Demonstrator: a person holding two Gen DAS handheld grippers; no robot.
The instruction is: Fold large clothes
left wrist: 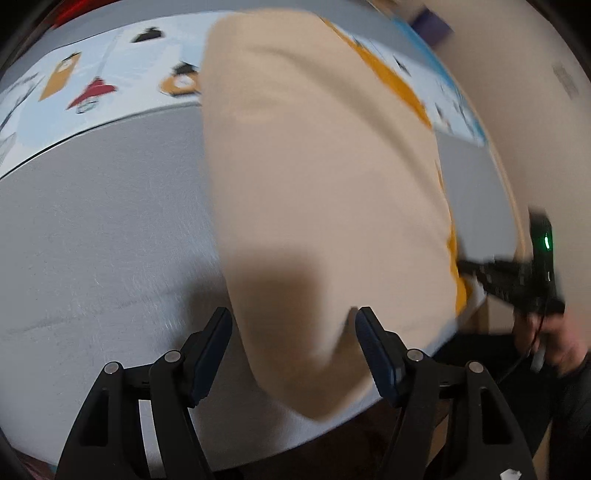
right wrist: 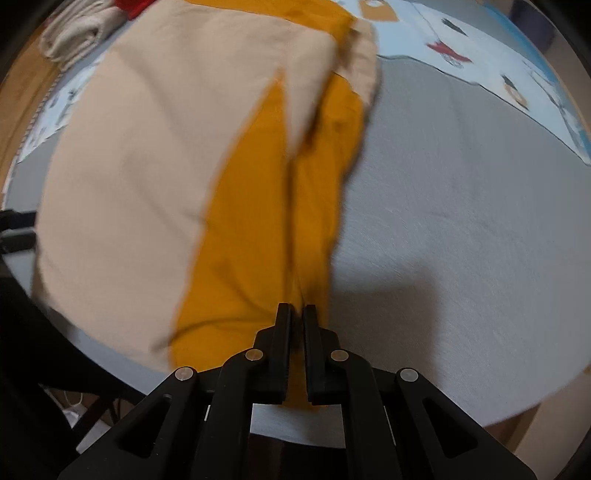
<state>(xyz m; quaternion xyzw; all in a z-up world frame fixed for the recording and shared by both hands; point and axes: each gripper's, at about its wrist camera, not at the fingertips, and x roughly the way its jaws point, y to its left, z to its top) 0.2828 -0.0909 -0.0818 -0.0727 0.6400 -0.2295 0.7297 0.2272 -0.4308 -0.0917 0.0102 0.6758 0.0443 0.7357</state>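
A large garment with a beige part (left wrist: 317, 177) and a mustard-yellow part (right wrist: 258, 206) lies on the grey table (left wrist: 110, 229). In the left wrist view my left gripper (left wrist: 295, 328) is open, its fingers standing either side of the beige cloth's near corner without closing on it. In the right wrist view my right gripper (right wrist: 295, 314) is shut on the near edge of the mustard-yellow cloth, with beige cloth (right wrist: 125, 170) spread to its left. The right gripper also shows at the right in the left wrist view (left wrist: 465, 267), at the garment's edge.
A light blue patterned cloth (left wrist: 96, 85) covers the far part of the table and shows in the right wrist view (right wrist: 517, 77). A pile of cream and red clothes (right wrist: 77, 33) sits at the far left. The table's front edge (right wrist: 461, 417) is close to both grippers.
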